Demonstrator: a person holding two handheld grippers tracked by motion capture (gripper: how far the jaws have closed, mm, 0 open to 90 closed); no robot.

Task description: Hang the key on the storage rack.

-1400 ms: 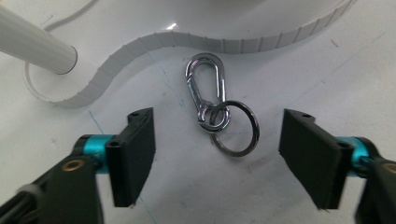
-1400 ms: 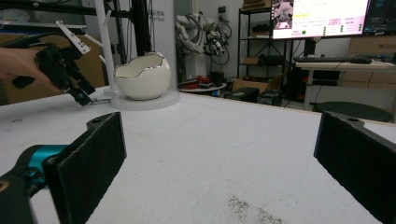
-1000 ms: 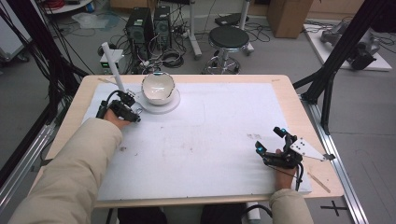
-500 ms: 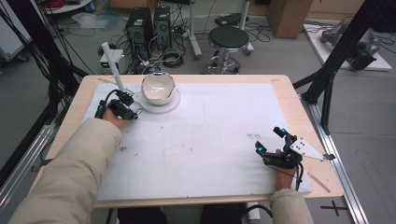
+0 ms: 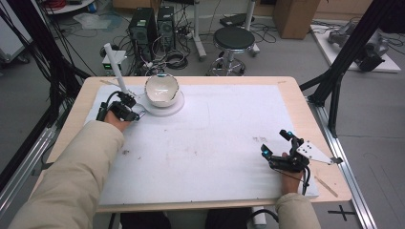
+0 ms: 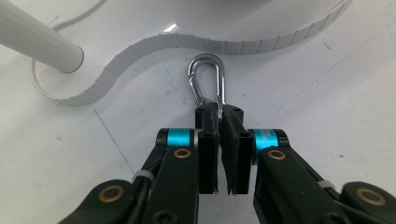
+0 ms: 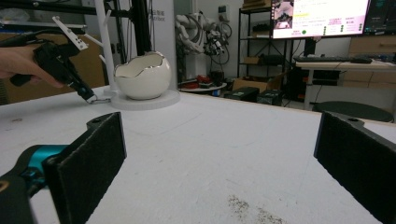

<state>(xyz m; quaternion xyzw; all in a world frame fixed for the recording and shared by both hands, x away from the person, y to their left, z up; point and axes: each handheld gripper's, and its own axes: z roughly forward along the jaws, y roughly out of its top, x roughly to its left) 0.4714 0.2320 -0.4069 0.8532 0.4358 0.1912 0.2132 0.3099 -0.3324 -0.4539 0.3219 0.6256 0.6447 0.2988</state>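
Left gripper (image 6: 218, 140) has just been closing and now clamps the polished silver metal carabiner (image 6: 208, 84), lying on the white table mat (image 5: 215, 143) beside the white ridged dish (image 5: 165, 102); pickup secured, lift outstanding; right gripper (image 7: 219, 154) gapes wide, idle.

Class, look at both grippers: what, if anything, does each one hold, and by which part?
The left gripper has just closed on a metal carabiner, pinching its near end; the loop sticks out. The right gripper is open and holds nothing.
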